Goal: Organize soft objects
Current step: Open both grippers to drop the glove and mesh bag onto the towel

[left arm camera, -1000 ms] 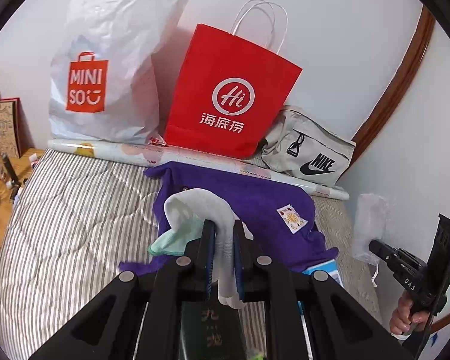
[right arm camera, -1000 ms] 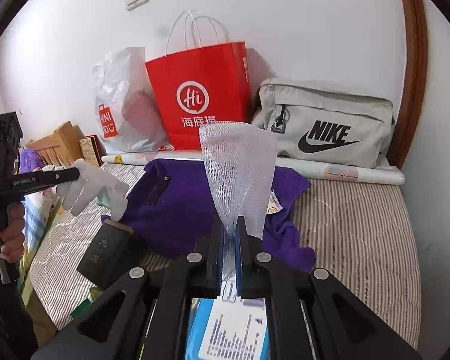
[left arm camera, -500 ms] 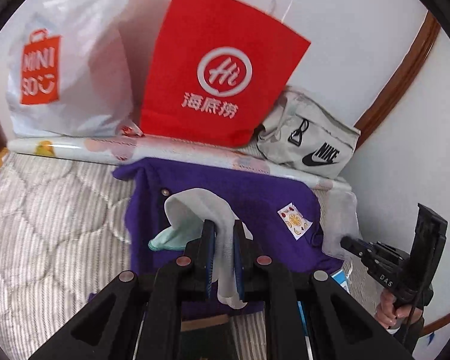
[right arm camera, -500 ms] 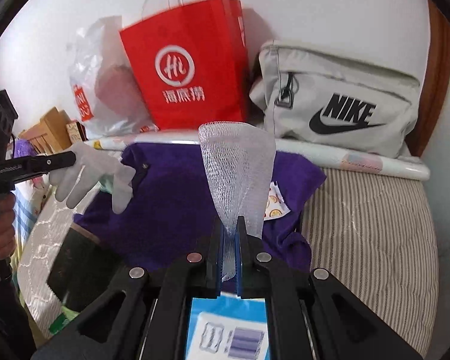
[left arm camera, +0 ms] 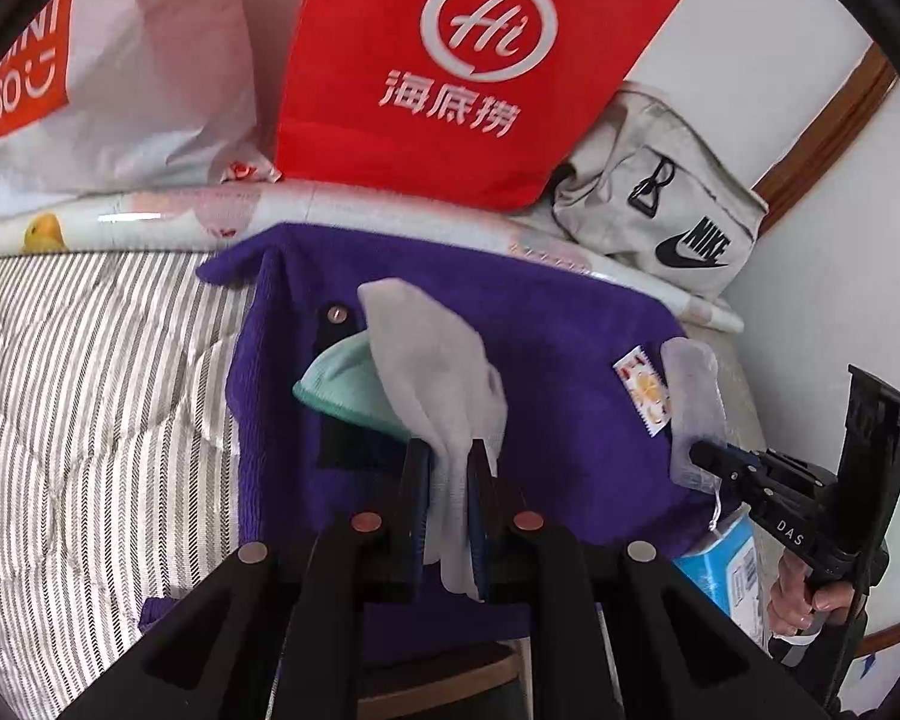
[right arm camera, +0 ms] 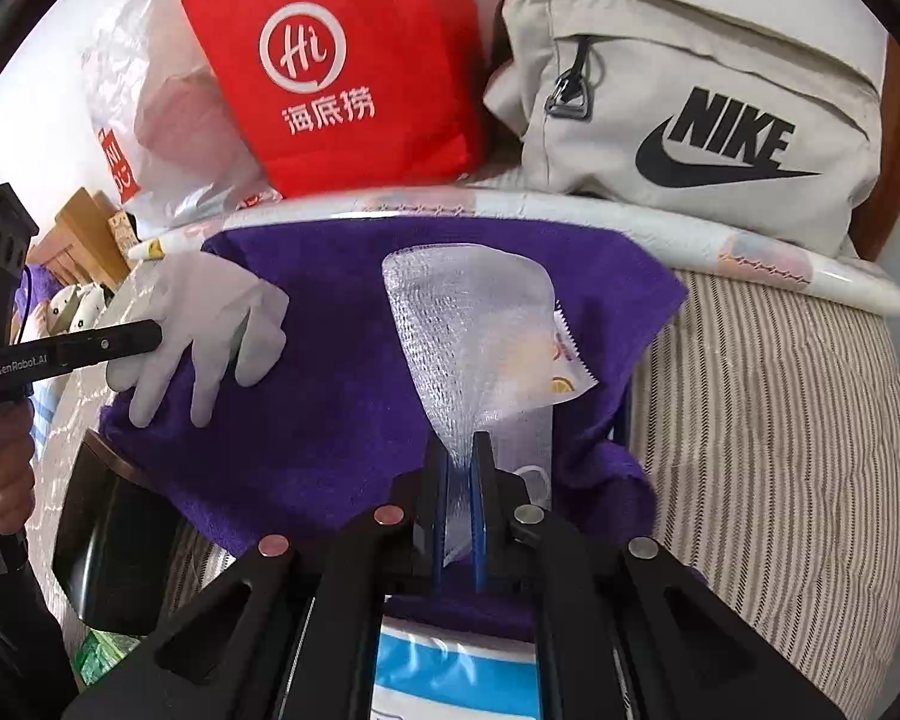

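Note:
My left gripper is shut on a white glove with a mint green cuff, held over a purple towel spread on the bed. In the right wrist view the same glove hangs from the left gripper at the left, touching the towel. My right gripper is shut on a white mesh pouch, held upright over the towel's right part. It also shows in the left wrist view at the right. A small sachet lies on the towel behind the pouch.
A red paper bag, a white Miniso plastic bag and a grey Nike bag stand along the wall behind a rolled sheet. A dark box and a blue packet lie near the striped mattress front.
Both grippers have moved forward and lower towards the purple towel, each still holding its item. The bags at the wall look closer.

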